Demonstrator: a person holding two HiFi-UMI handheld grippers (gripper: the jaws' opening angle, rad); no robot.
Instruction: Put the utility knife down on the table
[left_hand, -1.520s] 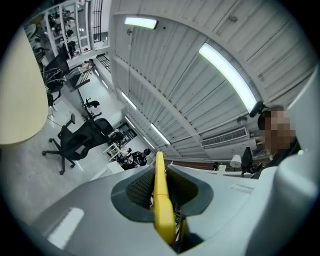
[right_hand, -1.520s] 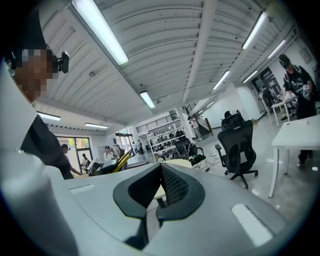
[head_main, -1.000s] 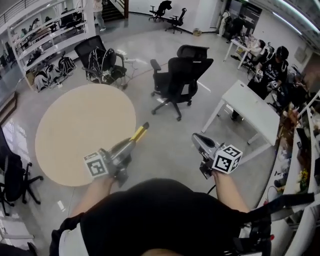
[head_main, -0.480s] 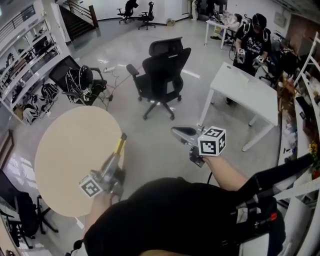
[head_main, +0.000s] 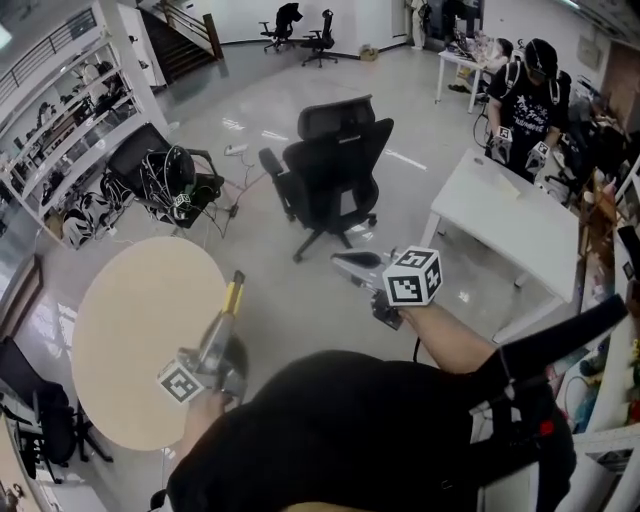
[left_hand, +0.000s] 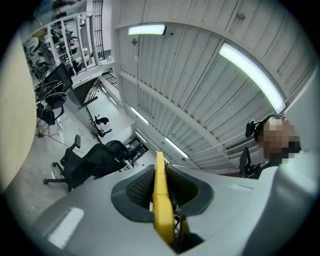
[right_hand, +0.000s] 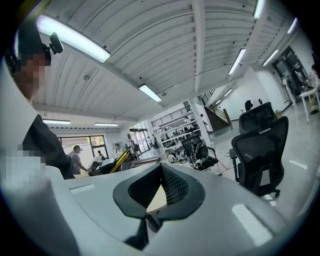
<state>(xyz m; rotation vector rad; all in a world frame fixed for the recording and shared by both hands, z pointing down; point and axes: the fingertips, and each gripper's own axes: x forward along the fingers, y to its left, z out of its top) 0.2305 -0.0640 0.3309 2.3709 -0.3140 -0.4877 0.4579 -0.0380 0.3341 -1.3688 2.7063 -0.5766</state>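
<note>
A yellow utility knife (head_main: 232, 297) sticks out forward from my left gripper (head_main: 224, 318), which is shut on it. It hangs in the air over the right edge of the round beige table (head_main: 110, 340). In the left gripper view the knife (left_hand: 162, 210) runs up between the pads, and the left gripper (left_hand: 159, 174) points towards the ceiling. My right gripper (head_main: 346, 263) is over the floor to the right of the table, shut with nothing in it. The right gripper view shows its jaws (right_hand: 160, 169) closed tip to tip, with the knife (right_hand: 118, 161) off to the left.
A black office chair (head_main: 330, 165) stands on the floor ahead, and a white desk (head_main: 510, 225) to the right. Another chair with cables (head_main: 165, 170) and white shelves (head_main: 70, 110) are at the left. A person (head_main: 525, 95) stands at the back right. A dark chair (head_main: 25, 420) sits at the lower left.
Both grippers have swung sideways with the person. In the head view the round table has slid towards the lower left. The knife stays in the left gripper.
</note>
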